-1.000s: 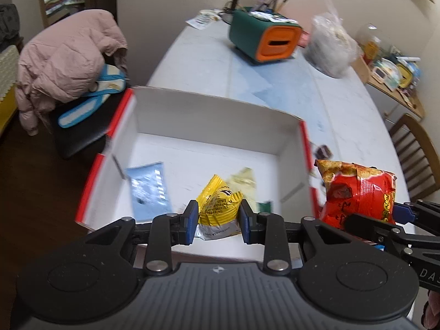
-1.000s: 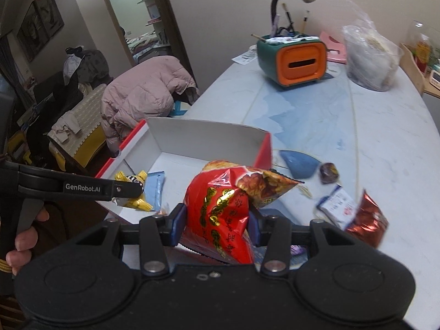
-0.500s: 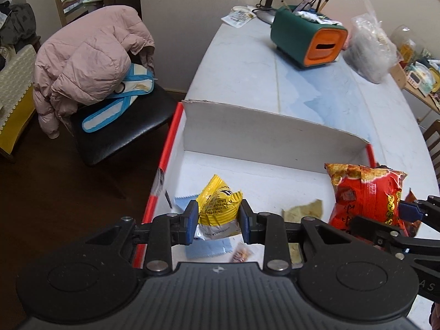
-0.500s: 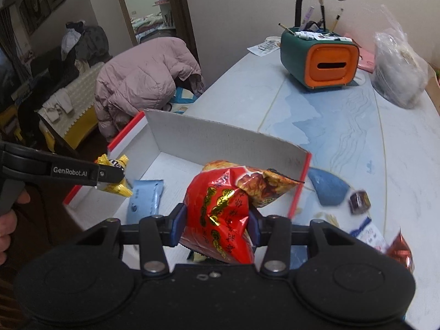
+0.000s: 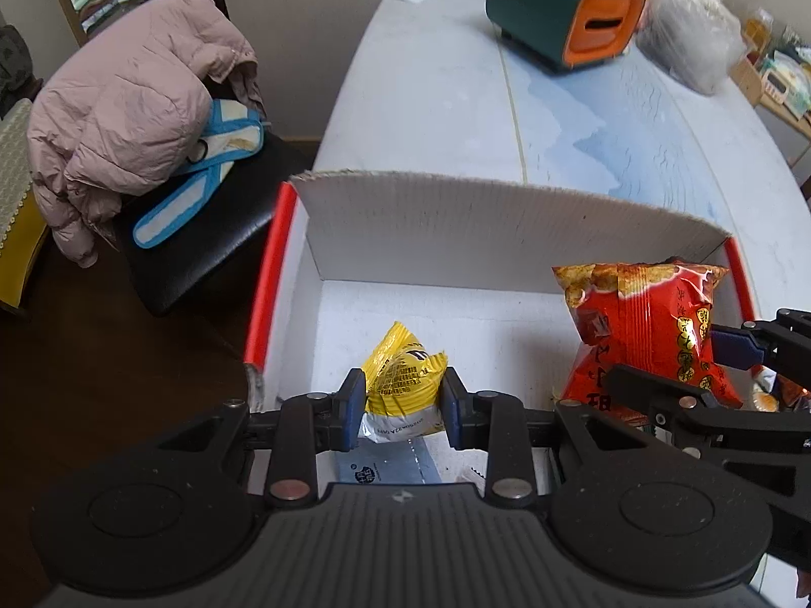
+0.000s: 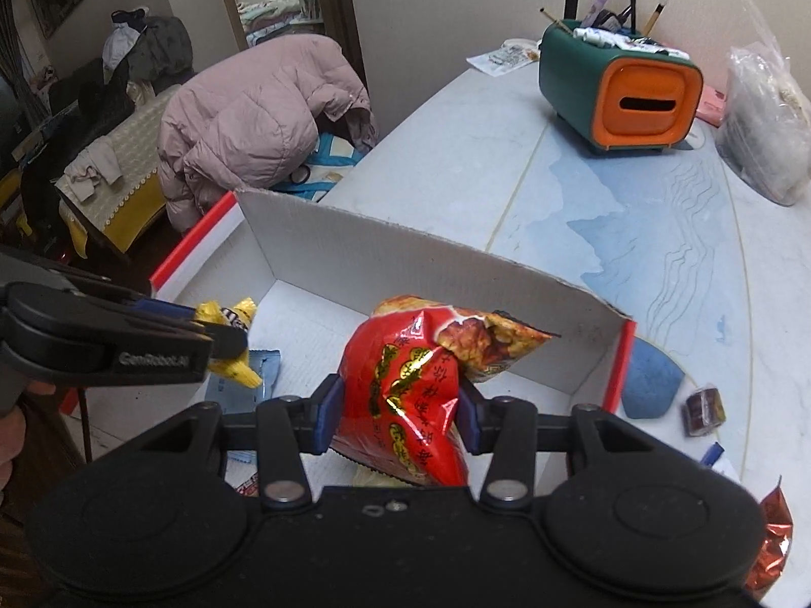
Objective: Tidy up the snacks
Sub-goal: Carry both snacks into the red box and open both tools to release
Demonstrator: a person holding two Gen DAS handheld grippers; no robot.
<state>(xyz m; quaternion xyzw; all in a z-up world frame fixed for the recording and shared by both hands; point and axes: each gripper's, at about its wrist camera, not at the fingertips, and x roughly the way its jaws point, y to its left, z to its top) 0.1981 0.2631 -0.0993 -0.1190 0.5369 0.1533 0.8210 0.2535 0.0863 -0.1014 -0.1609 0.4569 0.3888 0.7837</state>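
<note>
My left gripper (image 5: 403, 413) is shut on a yellow snack packet (image 5: 400, 380) and holds it over the left part of the white cardboard box with red edges (image 5: 456, 223). My right gripper (image 6: 398, 418) is shut on a red chip bag (image 6: 415, 380) and holds it over the box's (image 6: 385, 258) right part. The red bag also shows in the left wrist view (image 5: 643, 324), and the yellow packet in the right wrist view (image 6: 233, 339). A light blue packet (image 5: 390, 461) lies on the box floor under the left gripper.
Right of the box on the marble table (image 6: 633, 213) lie a blue wedge (image 6: 651, 385), a dark wrapped candy (image 6: 704, 408) and a red foil packet (image 6: 770, 542). A green and orange holder (image 6: 623, 86) and a plastic bag (image 6: 765, 96) stand far back. A chair with a pink jacket (image 5: 126, 101) is left.
Both grippers have moved forward over the box with their snacks still held. The box's far wall is now nearer and the red bag is above the box interior.
</note>
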